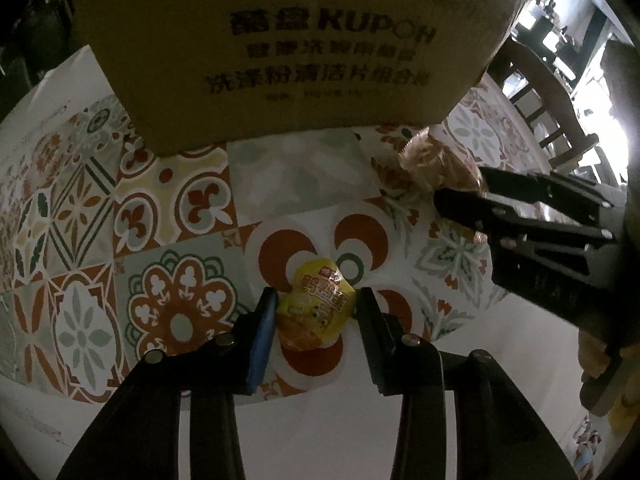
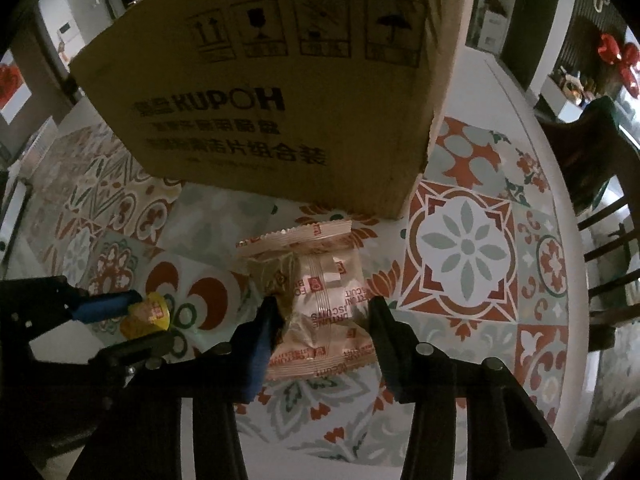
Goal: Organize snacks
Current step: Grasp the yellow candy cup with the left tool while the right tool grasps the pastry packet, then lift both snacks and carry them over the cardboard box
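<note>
Looking along the left gripper (image 1: 316,312), its jaws stand fairly narrow around a small yellow packet (image 1: 316,308); the blue pad touches one side, and a firm grip can't be told. This glossy, crinkled packet lies on the patterned tablecloth (image 1: 168,208), the cardboard box (image 1: 280,48) straight ahead.

From the right view, the right gripper (image 2: 320,320) brackets a tan biscuit packet (image 2: 316,292), long axis pointing toward the box; contact is unclear.
</note>
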The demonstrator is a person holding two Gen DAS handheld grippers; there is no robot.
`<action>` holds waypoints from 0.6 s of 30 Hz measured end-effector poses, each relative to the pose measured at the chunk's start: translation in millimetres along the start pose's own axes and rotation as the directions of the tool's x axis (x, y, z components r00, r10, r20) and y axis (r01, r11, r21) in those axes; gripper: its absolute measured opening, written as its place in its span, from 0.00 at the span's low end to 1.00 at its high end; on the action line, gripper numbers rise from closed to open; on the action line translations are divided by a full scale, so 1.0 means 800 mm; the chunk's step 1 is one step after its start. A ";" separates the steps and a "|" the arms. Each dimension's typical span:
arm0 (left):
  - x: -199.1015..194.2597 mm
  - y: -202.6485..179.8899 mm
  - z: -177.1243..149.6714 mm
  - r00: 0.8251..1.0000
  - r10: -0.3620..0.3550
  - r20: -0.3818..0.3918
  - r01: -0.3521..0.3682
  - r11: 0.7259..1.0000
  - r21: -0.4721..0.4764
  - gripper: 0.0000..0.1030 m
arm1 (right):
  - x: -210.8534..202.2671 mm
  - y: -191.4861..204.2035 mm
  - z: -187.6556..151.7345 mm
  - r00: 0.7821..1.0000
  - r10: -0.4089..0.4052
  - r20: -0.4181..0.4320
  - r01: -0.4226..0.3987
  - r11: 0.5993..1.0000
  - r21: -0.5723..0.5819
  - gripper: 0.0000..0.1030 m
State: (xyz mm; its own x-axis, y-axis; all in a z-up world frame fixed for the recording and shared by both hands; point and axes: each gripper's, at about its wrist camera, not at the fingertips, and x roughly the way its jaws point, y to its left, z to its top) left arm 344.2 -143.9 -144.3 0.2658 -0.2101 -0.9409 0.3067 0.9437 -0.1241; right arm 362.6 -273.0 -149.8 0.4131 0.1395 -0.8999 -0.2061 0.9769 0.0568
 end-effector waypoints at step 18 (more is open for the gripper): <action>-0.104 0.012 -0.011 0.976 0.019 0.218 -0.025 0.999 0.026 0.38 | -0.067 0.015 -0.014 0.991 -0.006 0.131 0.001 0.999 0.043 0.44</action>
State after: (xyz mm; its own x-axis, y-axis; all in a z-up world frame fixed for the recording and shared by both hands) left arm 317.0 -114.9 -70.4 0.4643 -0.2427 -0.8518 0.3234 0.9418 -0.0921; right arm 327.9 -270.9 -106.1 0.5271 0.1532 -0.8359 -0.1676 0.9830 0.0745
